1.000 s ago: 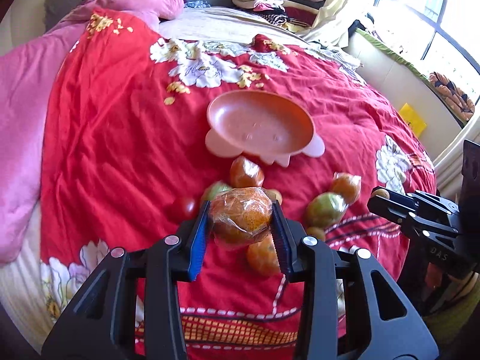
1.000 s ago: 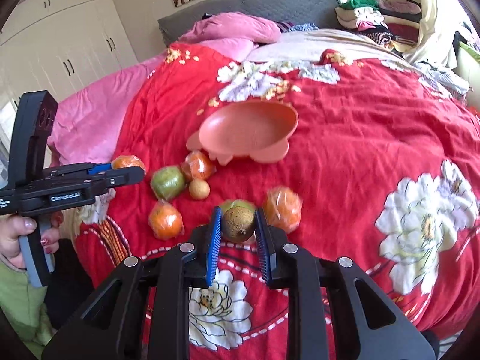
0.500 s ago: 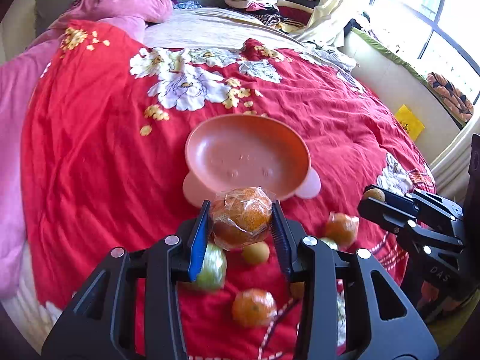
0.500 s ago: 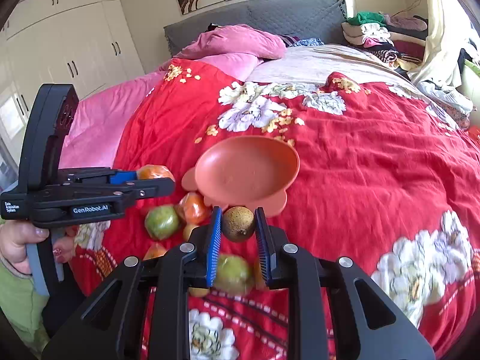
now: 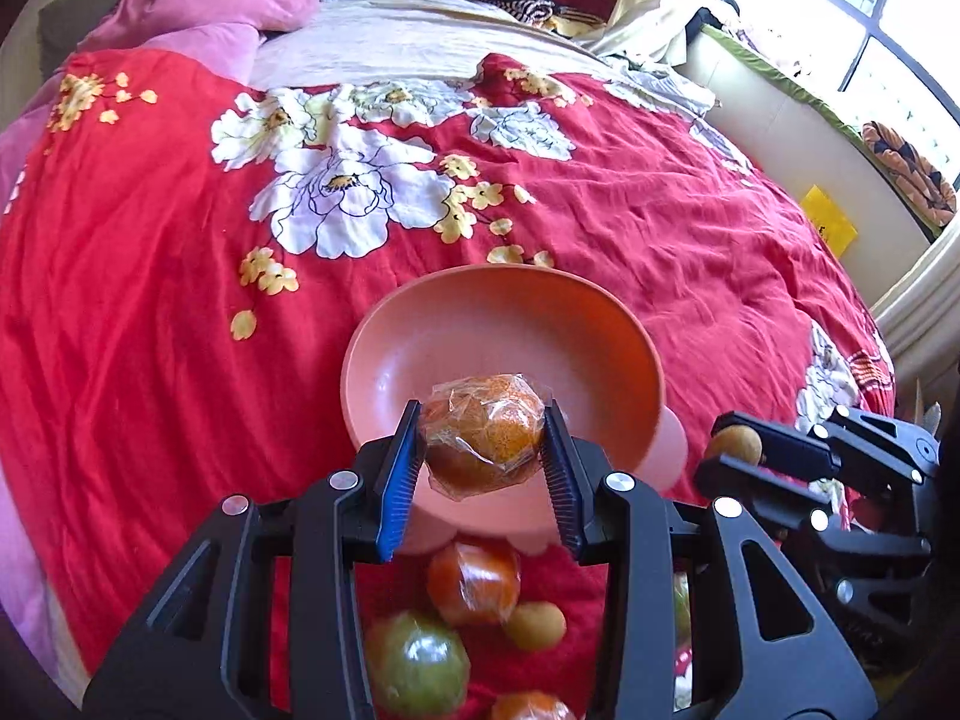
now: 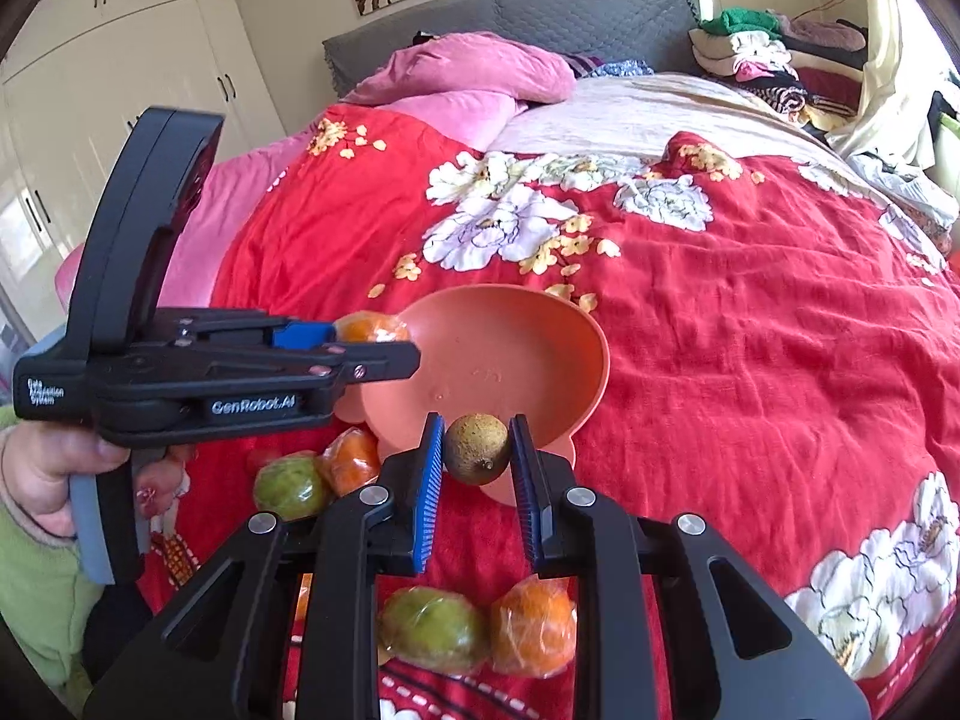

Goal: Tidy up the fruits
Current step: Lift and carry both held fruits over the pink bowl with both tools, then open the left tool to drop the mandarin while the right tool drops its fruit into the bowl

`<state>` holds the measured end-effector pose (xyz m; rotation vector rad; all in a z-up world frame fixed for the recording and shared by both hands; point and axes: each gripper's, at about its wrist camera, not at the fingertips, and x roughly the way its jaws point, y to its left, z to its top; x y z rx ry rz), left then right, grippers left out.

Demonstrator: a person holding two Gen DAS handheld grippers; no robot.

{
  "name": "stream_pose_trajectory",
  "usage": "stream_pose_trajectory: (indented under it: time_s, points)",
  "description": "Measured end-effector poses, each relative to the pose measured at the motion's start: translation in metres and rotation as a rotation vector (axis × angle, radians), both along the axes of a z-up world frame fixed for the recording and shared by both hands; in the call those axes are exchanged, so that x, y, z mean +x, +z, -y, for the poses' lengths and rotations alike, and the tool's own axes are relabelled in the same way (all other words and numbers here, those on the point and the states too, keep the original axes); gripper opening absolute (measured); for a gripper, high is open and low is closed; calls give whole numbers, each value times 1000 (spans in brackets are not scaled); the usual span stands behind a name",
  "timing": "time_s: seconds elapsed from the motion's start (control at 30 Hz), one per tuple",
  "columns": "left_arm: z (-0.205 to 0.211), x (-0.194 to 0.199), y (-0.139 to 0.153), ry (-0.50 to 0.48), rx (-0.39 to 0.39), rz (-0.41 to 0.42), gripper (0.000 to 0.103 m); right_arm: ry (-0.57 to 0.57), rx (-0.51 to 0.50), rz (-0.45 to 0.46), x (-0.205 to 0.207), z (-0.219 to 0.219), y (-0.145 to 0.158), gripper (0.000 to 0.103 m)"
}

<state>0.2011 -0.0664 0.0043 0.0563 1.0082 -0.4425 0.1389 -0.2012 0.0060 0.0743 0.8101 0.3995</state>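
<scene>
A pink bowl [image 5: 480,324] [image 6: 540,348] rests on the red flowered bedspread. My left gripper [image 5: 483,441] is shut on a plastic-wrapped orange [image 5: 483,435] and holds it over the bowl's near rim. My right gripper [image 6: 478,450] is shut on a small brown fruit [image 6: 478,449] at the bowl's near edge. From the right wrist view the left gripper [image 6: 384,342] reaches in from the left with the wrapped orange [image 6: 369,327] at the bowl's left rim. The right gripper [image 5: 729,450] shows at the right of the left wrist view with the brown fruit [image 5: 732,444].
Loose fruit lies on the bedspread near the bowl: wrapped oranges [image 5: 474,582] [image 6: 531,624], green fruits [image 5: 420,666] [image 6: 291,486] [image 6: 432,630] and a small yellow-brown fruit [image 5: 536,626]. A hand [image 6: 66,480] grips the left tool. Pink pillows [image 6: 468,72] and folded clothes [image 6: 762,54] lie at the bed's far end.
Both grippers have carried their fruit forward from the pile to the bowl. The bowl now looks larger and closer, and the loose fruit has dropped below the fingers.
</scene>
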Motion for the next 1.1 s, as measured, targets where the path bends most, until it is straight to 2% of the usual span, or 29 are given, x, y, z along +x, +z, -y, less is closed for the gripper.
stream_pose_trajectory:
  time_s: [0.17,0.5,1.1]
  points:
    - [1,17,-10,-1,8,-25,31,7,-4,-25,13,-1,-12,21]
    - [4,24,-25,-18,-2,-51,31,27,-15,-52,30,-7,-28,21]
    - [5,27,-38,-27,5,-61,31,56,-71,-65,33,-20,-42,22]
